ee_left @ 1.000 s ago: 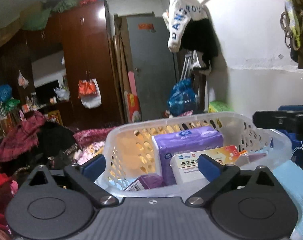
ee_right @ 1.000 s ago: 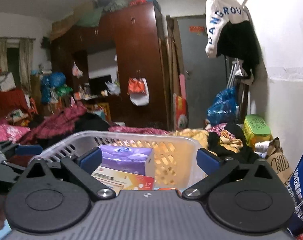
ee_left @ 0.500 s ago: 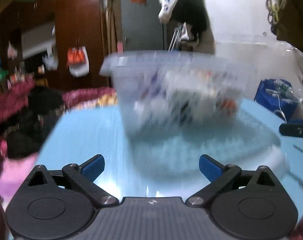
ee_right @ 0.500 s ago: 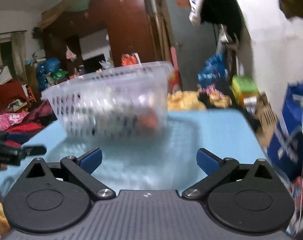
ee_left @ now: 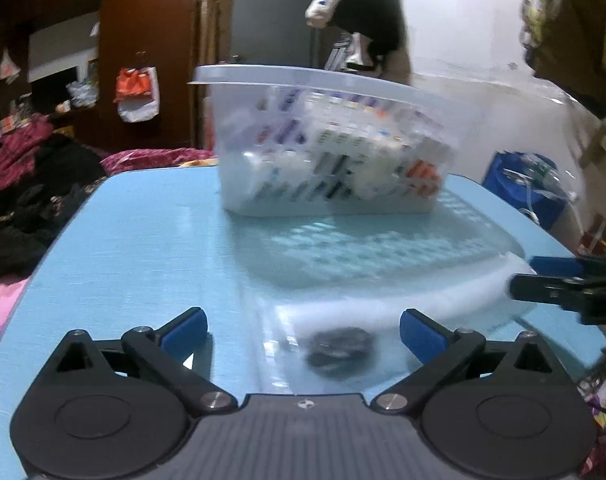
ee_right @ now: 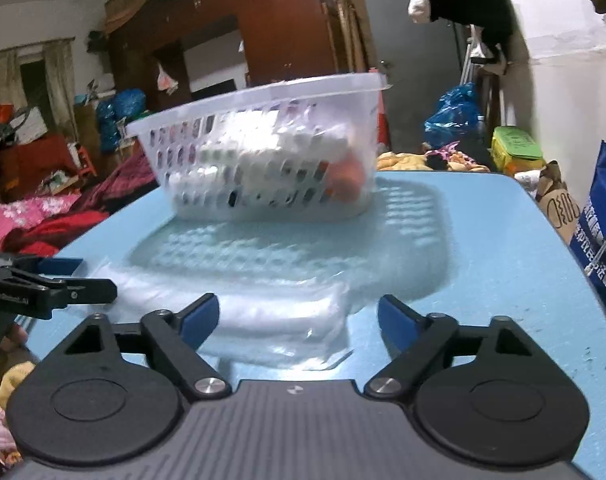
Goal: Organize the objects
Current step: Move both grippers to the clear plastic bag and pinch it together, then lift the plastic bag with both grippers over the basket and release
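Note:
A white perforated plastic basket (ee_left: 335,148) full of boxes and packets stands on the far part of the light blue table (ee_left: 135,248); it also shows in the right wrist view (ee_right: 263,160). A clear plastic bag (ee_right: 271,312) lies on the table in front of both grippers, with a dark round item (ee_left: 337,350) showing through it in the left wrist view. My left gripper (ee_left: 301,334) is open and empty just above the bag's near end. My right gripper (ee_right: 299,320) is open and empty over the bag's other end.
The right gripper's fingers (ee_left: 563,280) enter the left view from the right, and the left gripper's fingers (ee_right: 55,284) enter the right view from the left. Clothes piles (ee_left: 31,184) lie left of the table. A blue bag (ee_right: 603,240) stands at its right.
Both grippers have pulled back from over the basket and dropped low toward the near table. The basket now stands farther off, and the plastic bag has come into view.

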Demonstrator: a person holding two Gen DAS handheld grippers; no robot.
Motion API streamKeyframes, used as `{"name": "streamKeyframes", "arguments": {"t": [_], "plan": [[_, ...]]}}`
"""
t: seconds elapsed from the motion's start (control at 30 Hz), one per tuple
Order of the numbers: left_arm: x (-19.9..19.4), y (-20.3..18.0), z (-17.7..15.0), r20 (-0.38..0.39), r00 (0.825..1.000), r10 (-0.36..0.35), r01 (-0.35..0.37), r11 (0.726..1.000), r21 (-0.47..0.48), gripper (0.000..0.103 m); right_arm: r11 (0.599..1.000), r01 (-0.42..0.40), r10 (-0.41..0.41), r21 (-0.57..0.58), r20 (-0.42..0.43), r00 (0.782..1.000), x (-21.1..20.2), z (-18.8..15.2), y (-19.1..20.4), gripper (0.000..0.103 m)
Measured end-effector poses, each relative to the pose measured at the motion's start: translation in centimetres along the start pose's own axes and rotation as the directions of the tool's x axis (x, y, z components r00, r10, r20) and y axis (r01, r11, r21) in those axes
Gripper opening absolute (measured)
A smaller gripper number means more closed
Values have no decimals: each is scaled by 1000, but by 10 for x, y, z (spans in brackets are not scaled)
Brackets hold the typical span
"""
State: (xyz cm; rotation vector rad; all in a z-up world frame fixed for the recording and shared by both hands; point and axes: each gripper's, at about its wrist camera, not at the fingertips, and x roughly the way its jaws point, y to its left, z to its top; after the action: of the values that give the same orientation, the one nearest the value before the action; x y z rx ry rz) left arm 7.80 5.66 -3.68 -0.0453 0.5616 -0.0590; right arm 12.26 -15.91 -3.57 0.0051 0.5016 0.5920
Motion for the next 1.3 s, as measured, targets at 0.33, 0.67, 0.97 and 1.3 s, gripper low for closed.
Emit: {"name": "streamKeyframes", "arguments": {"t": [0.33, 0.67, 0.97, 1.3], "plan": [[-3, -15, -10, 54, 998, 19, -24, 997, 79, 83, 996, 15, -11, -89, 43, 999, -10, -15, 13, 56], [-8, -12, -13, 108, 994, -5, -5, 996, 92, 52, 994, -29, 36, -110, 58, 998, -16, -18, 12, 23], [-15, -1, -17, 165, 984, -62, 50, 996, 77, 35, 991, -44, 57, -129, 93, 994, -23, -17, 15, 17], [-21, -5, -17, 196, 977, -84, 62, 991, 115, 23, 989, -47, 64, -138, 123, 990, -30, -12, 14, 16]]}}
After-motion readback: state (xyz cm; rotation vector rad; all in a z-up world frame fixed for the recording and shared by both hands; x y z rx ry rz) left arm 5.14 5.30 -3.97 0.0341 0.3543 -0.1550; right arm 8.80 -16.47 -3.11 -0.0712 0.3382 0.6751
